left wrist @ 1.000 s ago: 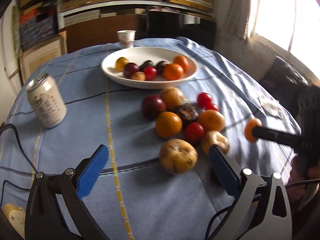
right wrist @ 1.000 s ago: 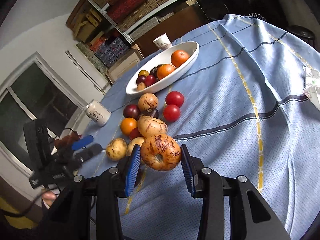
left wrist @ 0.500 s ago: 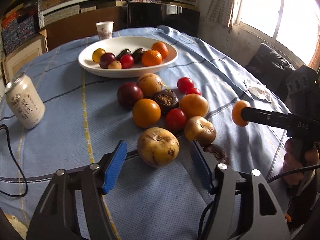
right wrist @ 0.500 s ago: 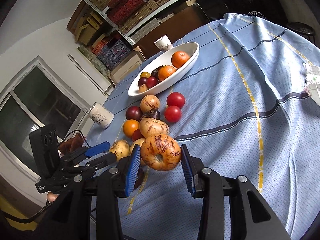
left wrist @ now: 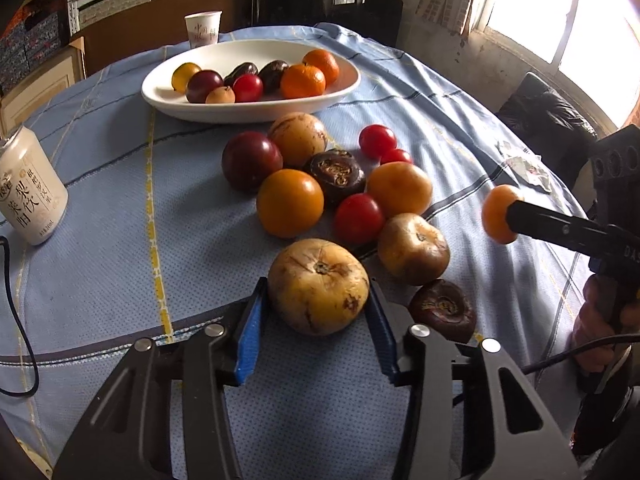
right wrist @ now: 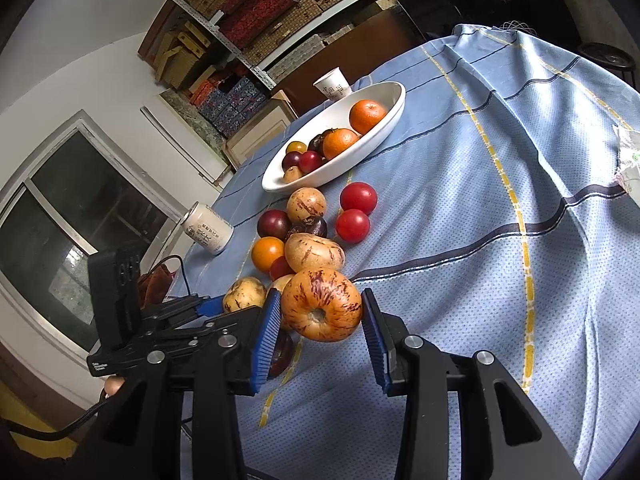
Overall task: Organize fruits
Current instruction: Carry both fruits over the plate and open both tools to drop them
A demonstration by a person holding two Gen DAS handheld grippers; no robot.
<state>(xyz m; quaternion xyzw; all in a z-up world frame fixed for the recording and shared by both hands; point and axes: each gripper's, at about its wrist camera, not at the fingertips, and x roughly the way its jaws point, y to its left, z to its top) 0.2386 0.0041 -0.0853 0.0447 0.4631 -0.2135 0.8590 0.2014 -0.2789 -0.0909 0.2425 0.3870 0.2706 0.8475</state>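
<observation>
My left gripper (left wrist: 316, 312) is shut on a yellow-brown speckled fruit (left wrist: 318, 286) that rests on the blue cloth at the near end of the fruit pile (left wrist: 336, 184). My right gripper (right wrist: 320, 316) is shut on an orange speckled fruit (right wrist: 322, 304) and holds it above the cloth; it shows at the right in the left wrist view (left wrist: 496, 214). The white oval plate (left wrist: 168, 98) at the back holds several small fruits. The left gripper shows in the right wrist view (right wrist: 208, 306) beside the pile.
A white drink can (left wrist: 28, 192) stands at the left. A paper cup (left wrist: 203, 30) stands behind the plate. A dark wrinkled fruit (left wrist: 442, 310) lies just right of my left gripper. A crumpled wrapper (left wrist: 524, 168) lies at the right. A black cable (left wrist: 16, 320) runs along the left edge.
My left gripper has moved forward to the yellow-brown fruit and closed its jaws on it. My right gripper has kept hold of the orange speckled fruit, almost still.
</observation>
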